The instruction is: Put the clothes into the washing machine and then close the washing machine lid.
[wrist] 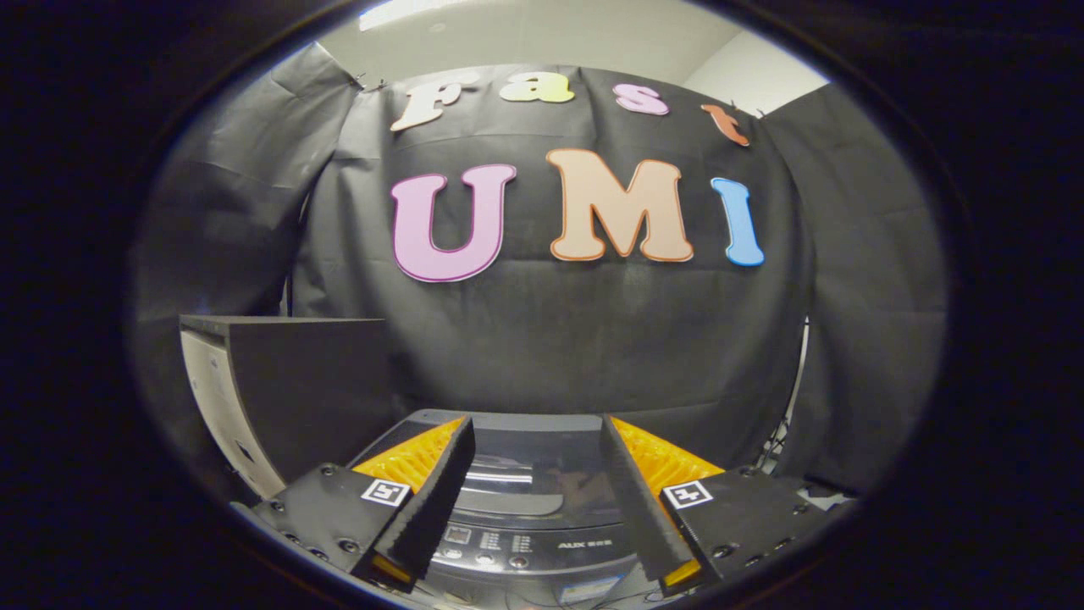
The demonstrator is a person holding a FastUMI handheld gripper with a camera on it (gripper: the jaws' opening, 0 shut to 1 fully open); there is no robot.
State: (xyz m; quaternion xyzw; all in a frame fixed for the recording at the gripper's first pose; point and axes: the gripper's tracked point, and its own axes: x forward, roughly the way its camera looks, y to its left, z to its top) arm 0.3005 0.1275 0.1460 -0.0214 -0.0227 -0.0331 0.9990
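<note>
The fingers (440, 483) of the gripper (538, 440) stand wide apart with nothing between them, holding nothing. Below and between them sits the washing machine (542, 542), and its lid (533, 479) appears to lie flat and shut, glossy, with the control panel (500, 542) on the near edge of the machine. I cannot see any clothes from here, so the step in hand is probably either finding them or confirming the lid is down. To do it well, keep the gripper high above the washing machine, tilt it down for a proper look at the lid, and avoid brushing the panel buttons. Left of the washing machine stands a dark cabinet (313, 390), close enough to catch a sideways swing. Behind the machine hangs the black cloth wall (593, 339).
</note>
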